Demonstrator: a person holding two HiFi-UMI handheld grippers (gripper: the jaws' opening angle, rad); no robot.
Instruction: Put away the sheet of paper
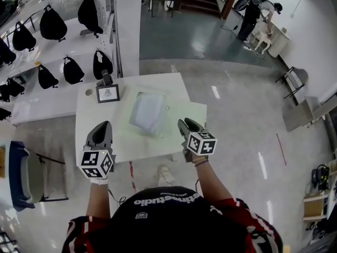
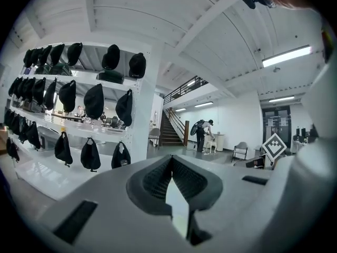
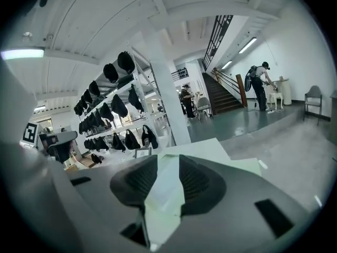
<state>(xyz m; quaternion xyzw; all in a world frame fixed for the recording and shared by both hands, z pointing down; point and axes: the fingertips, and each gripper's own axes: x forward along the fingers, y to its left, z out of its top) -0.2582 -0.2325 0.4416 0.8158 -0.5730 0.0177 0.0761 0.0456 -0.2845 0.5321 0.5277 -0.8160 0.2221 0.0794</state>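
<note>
A large pale green sheet (image 1: 181, 121) lies on the white table (image 1: 95, 112), its right corner past the table's edge. A whitish translucent folder (image 1: 148, 113) rests on the sheet's middle. My left gripper (image 1: 104, 124) hovers at the table's near left; in the left gripper view (image 2: 171, 161) its fingertips meet, with nothing between them. At the sheet's near right side my right gripper (image 1: 183, 122) stands open and touches nothing. The right gripper view (image 3: 164, 162) shows the folder (image 3: 160, 191) through the gap and the green sheet (image 3: 245, 165) beyond.
A small framed picture (image 1: 107, 93) stands at the table's far left, with a dark object (image 1: 105, 78) behind it. White shelves with black bags (image 1: 52, 24) run along the left. A blue chair (image 1: 21, 175) is near left. A person (image 1: 251, 16) stands far off.
</note>
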